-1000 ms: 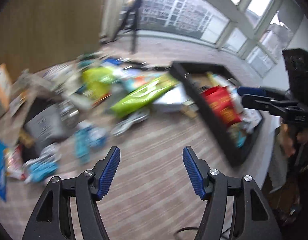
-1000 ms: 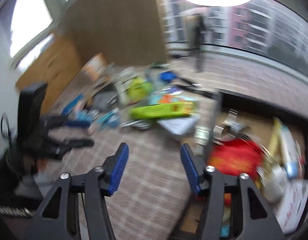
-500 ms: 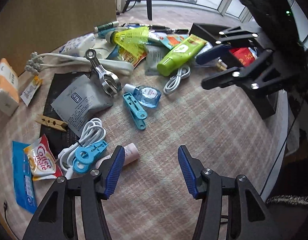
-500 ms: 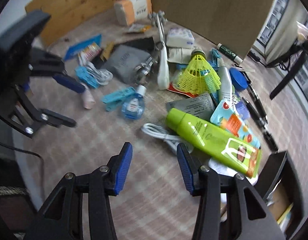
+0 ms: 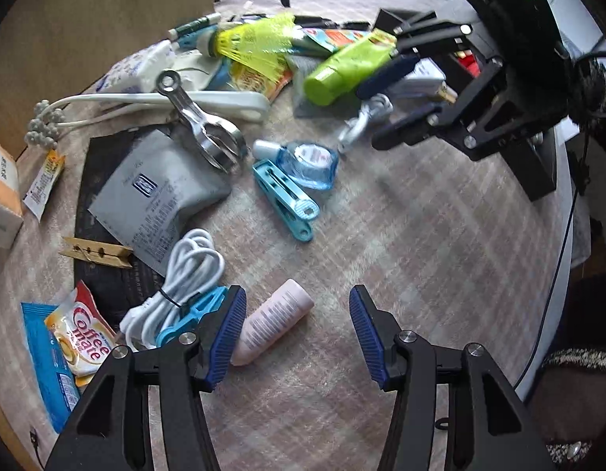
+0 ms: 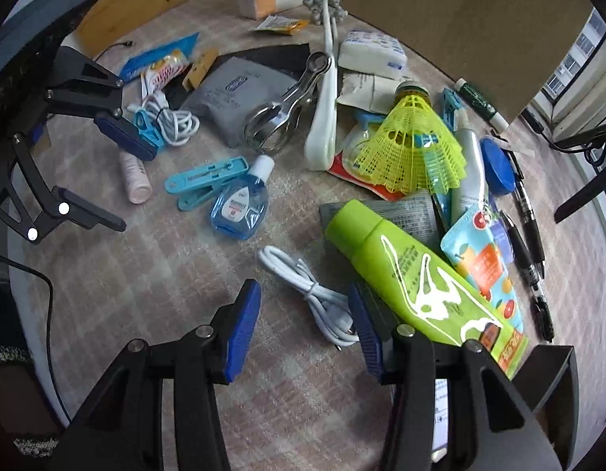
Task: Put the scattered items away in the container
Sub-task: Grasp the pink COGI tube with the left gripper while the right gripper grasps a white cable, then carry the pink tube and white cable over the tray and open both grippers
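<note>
The left hand-held gripper [image 5: 297, 331] is poised over the pink tube [image 5: 273, 322], which lies at about 9 o'clock between the parted, empty jaws, its long axis running from 7 to 1 o'clock; these jaws have just been closing. The right hand-held gripper [image 6: 304, 320], likewise parted and empty, straddles the white cable [image 6: 310, 294]. A checked cloth covers the surface [image 5: 420, 243]; the black container [image 6: 554, 384] is seen at 4 o'clock, windows beyond.
</note>
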